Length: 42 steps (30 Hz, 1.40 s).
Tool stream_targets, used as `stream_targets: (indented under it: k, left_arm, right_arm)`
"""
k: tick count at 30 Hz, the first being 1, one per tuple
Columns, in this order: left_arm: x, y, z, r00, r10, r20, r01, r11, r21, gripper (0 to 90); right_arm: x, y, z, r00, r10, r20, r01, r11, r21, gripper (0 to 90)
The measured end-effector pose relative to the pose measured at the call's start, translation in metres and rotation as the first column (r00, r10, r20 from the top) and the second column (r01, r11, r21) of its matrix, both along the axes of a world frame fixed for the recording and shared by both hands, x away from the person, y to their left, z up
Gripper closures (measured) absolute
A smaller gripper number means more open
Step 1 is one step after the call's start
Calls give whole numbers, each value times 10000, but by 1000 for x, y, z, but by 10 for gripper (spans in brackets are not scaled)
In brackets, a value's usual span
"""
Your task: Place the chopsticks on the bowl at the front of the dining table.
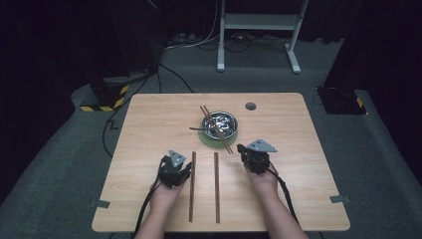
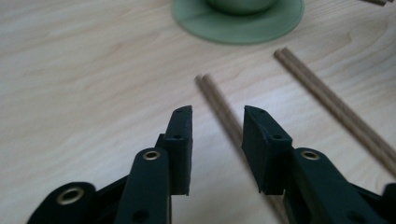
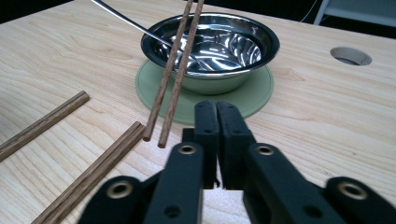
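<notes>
- steel bowl (image 1: 219,124) on a round green mat (image 1: 211,140), past mid-table on a pale wood table (image 1: 149,119).
- pair of chopsticks (image 1: 215,128) laid across the bowl's rim, near tips hanging over the mat toward the right gripper (image 1: 244,149).
- thin metal handle (image 3: 123,20) leaning out of the bowl over its far-left rim in the right gripper view.
- two long wood sticks flat on the table nearer the person, roughly parallel: left stick (image 1: 192,186), right stick (image 1: 216,186).
- left gripper (image 1: 188,168) held low just left of the left stick, jaws narrowly apart and empty; in the left gripper view, left stick (image 2: 219,100) running on the table under the gap, not gripped.
- right gripper just right of the right stick, near the mat's edge; jaws pressed together on nothing in the right gripper view.
- round hole (image 1: 250,106) in the tabletop right of the bowl.
- forearms entering from the bottom edge; grey carpet (image 1: 59,149), cables and a white frame (image 1: 259,22) beyond the table.
</notes>
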State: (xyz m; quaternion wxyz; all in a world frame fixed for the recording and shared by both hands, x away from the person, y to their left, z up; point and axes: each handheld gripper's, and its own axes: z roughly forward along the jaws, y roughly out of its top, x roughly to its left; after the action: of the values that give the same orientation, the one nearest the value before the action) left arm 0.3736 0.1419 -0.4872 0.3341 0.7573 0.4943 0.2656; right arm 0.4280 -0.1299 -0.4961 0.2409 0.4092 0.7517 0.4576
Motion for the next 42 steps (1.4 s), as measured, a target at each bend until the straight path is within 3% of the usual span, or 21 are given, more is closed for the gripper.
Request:
stream_targets:
  k: [3, 5, 8, 13, 19, 29, 42]
  left_arm:
    - [15, -17, -1, 9999, -13, 162, 11, 10000, 90, 714]
    - [24, -26, -4, 9998, 16, 222, -12, 9998, -178, 769]
    - [36, -35, -6, 9995, 120, 304, -108, 9992, -394, 828]
    - [50, -50, -4, 9995, -97, 296, 115, 9979, -642, 841]
    - [67, -69, -1, 9989, -377, 284, 395, 9968, -693, 864]
    - [79, -84, -3, 9999, -123, 11, 123, 9952, -971, 844]
    - [81, -92, -2, 9995, -296, -112, 288, 9973, -679, 839]
  right_arm:
    - [3, -4, -2, 9998, 149, -139, -148, 9998, 96, 896]
    - [4, -4, -5, 9995, 278, -160, -282, 9993, -239, 896]
    - [4, -3, -5, 9994, 292, -166, -295, 9993, -226, 896]
    - [2, -1, -6, 9993, 309, -192, -313, 9993, -193, 894]
    - [0, 2, -7, 9991, 424, -93, -428, 9978, -505, 893]
    - [-2, 9, -8, 9979, 644, -42, -646, 9953, -720, 894]
    - [-3, 13, -8, 9969, 785, -47, -786, 9945, -694, 880]
